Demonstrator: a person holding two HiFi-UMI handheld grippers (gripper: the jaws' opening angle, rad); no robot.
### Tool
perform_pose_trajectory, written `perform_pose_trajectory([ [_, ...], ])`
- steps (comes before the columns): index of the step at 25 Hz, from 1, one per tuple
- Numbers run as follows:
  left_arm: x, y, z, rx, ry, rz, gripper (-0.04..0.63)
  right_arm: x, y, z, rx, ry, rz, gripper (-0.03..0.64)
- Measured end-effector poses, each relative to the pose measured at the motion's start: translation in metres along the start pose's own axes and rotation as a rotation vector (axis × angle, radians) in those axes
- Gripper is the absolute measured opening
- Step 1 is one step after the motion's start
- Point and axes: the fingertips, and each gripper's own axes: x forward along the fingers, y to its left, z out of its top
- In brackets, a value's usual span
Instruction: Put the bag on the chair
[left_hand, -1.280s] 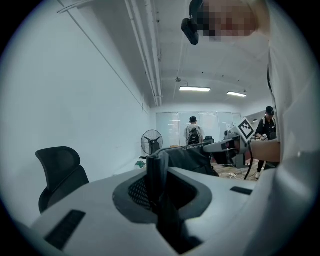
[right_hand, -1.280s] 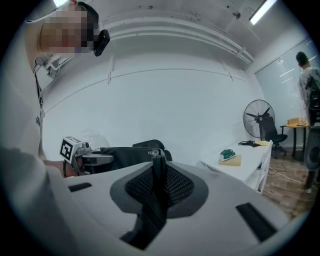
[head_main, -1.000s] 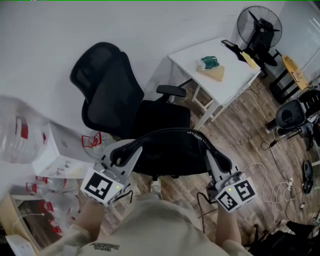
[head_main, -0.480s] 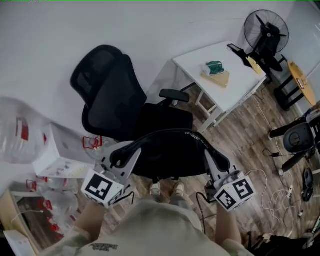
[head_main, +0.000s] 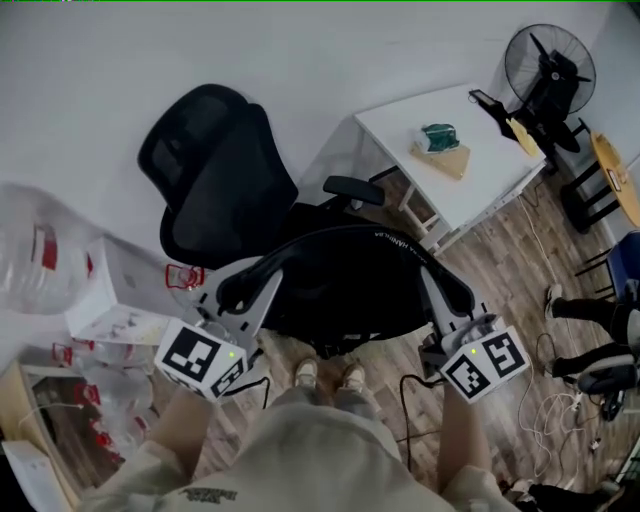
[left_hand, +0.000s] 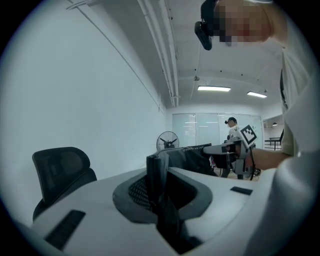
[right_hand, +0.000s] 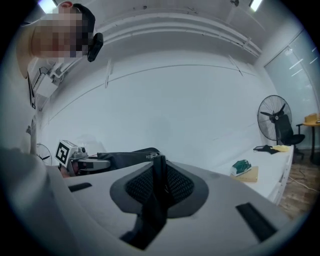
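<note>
Black bag (head_main: 350, 285), one: slung between left gripper (head_main: 238, 292) and right gripper (head_main: 455, 300), each clenched on a fold of its dark fabric, held over the seat of the black office chair (head_main: 215, 175), white desk (head_main: 480, 170) and standing fan (head_main: 550, 70) beyond.

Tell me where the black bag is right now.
Head view, centre: the black bag hangs stretched between the left gripper and the right gripper, each shut on one end, directly before the black office chair.
</note>
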Motion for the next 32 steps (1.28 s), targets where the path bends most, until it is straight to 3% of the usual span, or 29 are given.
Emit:
perform_pose_trajectory([
  [8, 0.044, 0.030, 0.044, 0.084, -0.068, 0.031, 0.061, 0.042, -0.036, 0.047, -0.062, -0.052, 0.023, 0.067],
  [15, 0.090, 0.063, 0.042, 0.136, -0.055, 0.064, 0.063, 0.083, -0.072, 0.040, -0.042, -0.072, 0.014, 0.067],
  [25, 0.158, 0.104, -0.055, 0.177, 0.058, 0.072, 0.063, 0.143, -0.130, -0.062, -0.007, 0.033, -0.007, 0.067],
  [32, 0.193, 0.129, -0.151, 0.122, 0.153, 0.080, 0.063, 0.182, -0.162, -0.160, 0.047, 0.115, -0.009, 0.067],
])
